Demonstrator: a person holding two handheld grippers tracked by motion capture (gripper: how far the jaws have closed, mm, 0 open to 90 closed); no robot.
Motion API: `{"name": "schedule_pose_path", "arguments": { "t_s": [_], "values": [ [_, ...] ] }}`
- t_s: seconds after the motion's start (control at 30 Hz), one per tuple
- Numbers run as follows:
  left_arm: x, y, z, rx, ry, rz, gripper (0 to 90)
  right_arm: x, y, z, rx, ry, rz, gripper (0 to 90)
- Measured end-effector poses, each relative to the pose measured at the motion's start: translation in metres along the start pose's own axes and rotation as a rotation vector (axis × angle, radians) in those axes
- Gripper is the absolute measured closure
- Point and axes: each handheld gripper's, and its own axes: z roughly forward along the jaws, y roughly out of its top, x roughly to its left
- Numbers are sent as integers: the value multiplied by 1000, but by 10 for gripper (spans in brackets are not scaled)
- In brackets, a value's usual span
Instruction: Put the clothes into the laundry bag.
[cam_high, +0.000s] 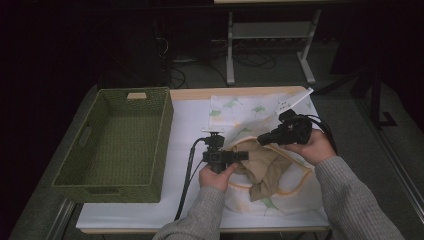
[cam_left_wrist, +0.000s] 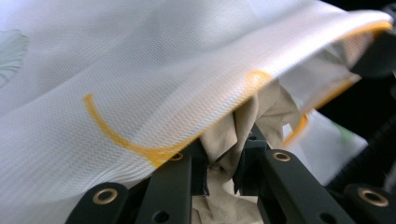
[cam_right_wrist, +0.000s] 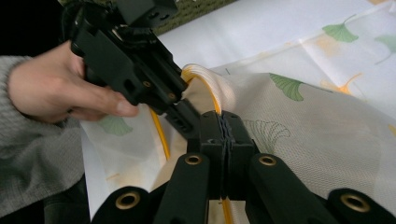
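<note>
A white mesh bag with green leaf prints and orange trim lies on the table, its mouth lifted. My right gripper is shut on the bag's orange-edged rim and holds it up. A beige cloth bunches at the bag's mouth. My left gripper points right into the opening, and its jaws pinch a fold of the beige cloth under the raised mesh. In the right gripper view, the left gripper sits just beside my right gripper.
A green woven basket stands with nothing inside on the left of the white-covered table. The left gripper's cable trails toward the front edge. Beyond the table are a dark floor and white frame legs.
</note>
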Motion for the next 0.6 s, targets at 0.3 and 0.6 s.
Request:
{"name": "schedule_pose_path", "arguments": {
  "t_s": [0.3,0.6],
  "values": [
    [3,-8,1,63,-1,-10,619,-4,-5,5,17,5,16,879],
    [-2,-20,4,133,17,34,413,-8,-7,11,36,4,28,879]
  ]
}}
